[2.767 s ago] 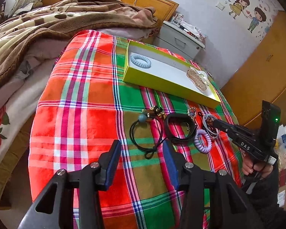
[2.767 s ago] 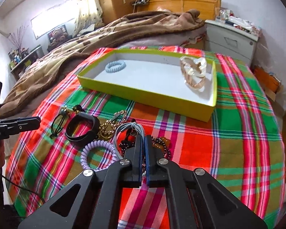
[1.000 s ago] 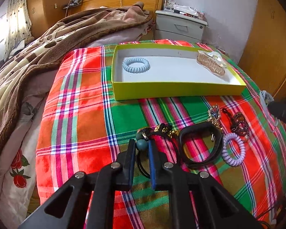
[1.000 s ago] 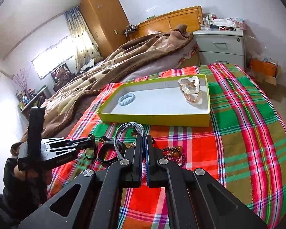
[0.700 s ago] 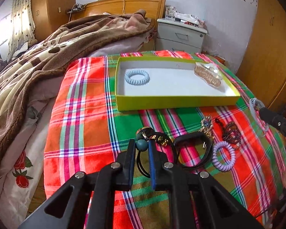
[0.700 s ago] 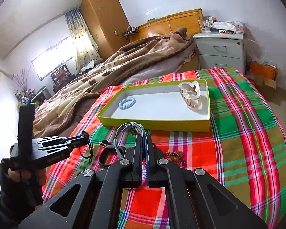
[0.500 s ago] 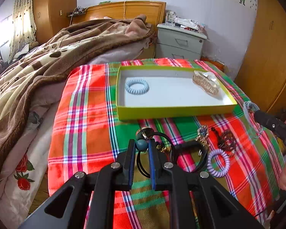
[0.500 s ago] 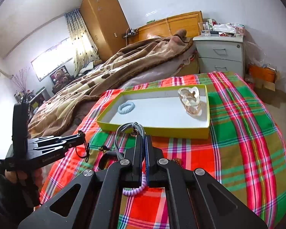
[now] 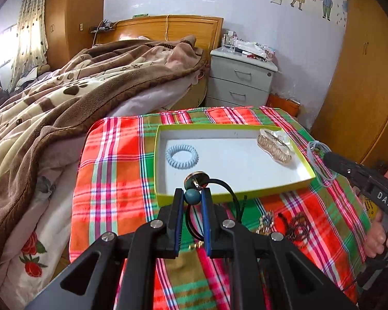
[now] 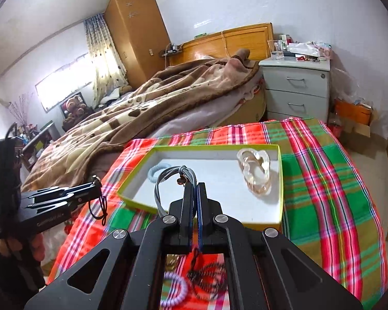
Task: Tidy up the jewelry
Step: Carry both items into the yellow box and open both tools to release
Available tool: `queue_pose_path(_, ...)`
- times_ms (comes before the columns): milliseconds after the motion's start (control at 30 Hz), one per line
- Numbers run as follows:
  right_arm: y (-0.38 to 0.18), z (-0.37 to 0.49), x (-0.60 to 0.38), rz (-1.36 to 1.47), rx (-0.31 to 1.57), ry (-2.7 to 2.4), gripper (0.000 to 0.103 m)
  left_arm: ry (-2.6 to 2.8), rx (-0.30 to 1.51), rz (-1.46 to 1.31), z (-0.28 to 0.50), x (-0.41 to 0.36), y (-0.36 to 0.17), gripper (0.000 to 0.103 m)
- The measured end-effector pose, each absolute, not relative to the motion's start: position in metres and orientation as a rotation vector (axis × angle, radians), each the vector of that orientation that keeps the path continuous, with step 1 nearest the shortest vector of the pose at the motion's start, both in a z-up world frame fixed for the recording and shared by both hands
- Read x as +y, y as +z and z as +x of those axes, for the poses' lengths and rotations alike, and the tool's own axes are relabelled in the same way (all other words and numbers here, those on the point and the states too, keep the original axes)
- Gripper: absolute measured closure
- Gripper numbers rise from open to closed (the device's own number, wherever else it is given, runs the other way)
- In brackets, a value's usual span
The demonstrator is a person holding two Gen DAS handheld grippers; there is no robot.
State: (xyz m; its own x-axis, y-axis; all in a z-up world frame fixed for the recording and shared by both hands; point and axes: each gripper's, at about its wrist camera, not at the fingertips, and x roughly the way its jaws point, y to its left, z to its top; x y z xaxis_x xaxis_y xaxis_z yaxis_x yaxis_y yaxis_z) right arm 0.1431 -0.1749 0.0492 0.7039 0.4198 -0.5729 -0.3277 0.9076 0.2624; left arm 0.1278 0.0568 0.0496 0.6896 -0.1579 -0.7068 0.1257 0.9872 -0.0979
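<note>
Both jaws grip hair ties: left gripper [image 9: 192, 196] black tie [image 9: 229, 191], right gripper [image 10: 194, 187] grey tie [image 10: 165, 178]

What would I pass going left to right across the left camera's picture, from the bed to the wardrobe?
Brown blanket → blue coil hair tie in the yellow box → clear hair clip → grey hair tie held by the right tool → wardrobe.
</note>
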Motion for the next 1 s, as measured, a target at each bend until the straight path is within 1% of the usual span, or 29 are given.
queue_pose_path(300, 0.04, 0.194, -0.166, 0.148, 0.72, 0.389, 0.101, -0.178, 0.808, -0.062, 0.169, 0.05, 0.048, 0.089)
queue_pose_path(733, 0.0, 0.26, -0.144, 0.106, 0.854, 0.349, 0.101, -0.175, 0.897, -0.066, 0.217, 0.041, 0.011, 0.089)
queue_pose_path(1000, -0.014, 0.279, -0.139, 0.074, 0.891, 0.301, 0.101, -0.144, 0.938, -0.061, 0.228, 0.047, -0.006, 0.089)
